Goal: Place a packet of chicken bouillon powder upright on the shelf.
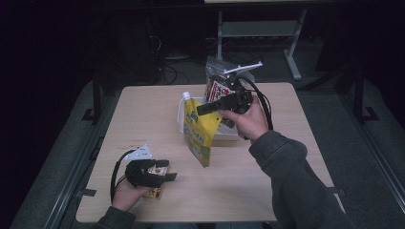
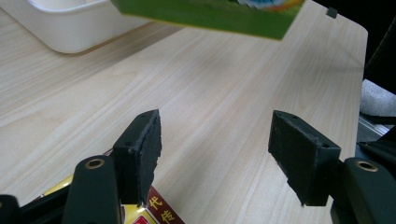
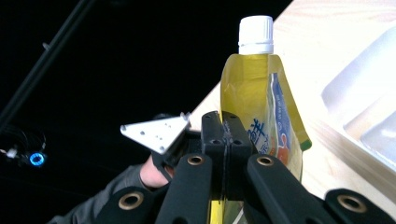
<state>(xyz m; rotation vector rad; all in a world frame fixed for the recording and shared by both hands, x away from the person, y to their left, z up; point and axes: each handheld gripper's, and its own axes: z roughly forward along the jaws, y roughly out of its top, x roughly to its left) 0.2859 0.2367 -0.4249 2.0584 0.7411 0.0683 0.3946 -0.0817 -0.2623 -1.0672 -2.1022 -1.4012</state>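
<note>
My right gripper [image 1: 203, 109] is shut on the edge of a yellow-green spout pouch [image 1: 198, 131] with a white cap [image 3: 256, 32], and holds it tilted above the table's middle. In the right gripper view the jaws meet on the pouch [image 3: 257, 93] below its neck. At the front left my left gripper [image 1: 172, 176] stands open, low over a small yellow and red packet [image 1: 157, 191]. In the left gripper view bare wood lies between the pads, the packet [image 2: 154, 207] peeks out under the left jaw, and the pouch's green bottom [image 2: 210, 14] hangs ahead.
A white tray [image 1: 227, 136] sits behind the pouch at the table's middle, with a red and white snack bag [image 1: 217, 88] standing at its far end. The tray's corner [image 2: 70, 28] lies ahead of the left gripper. Table edges drop to dark floor all round.
</note>
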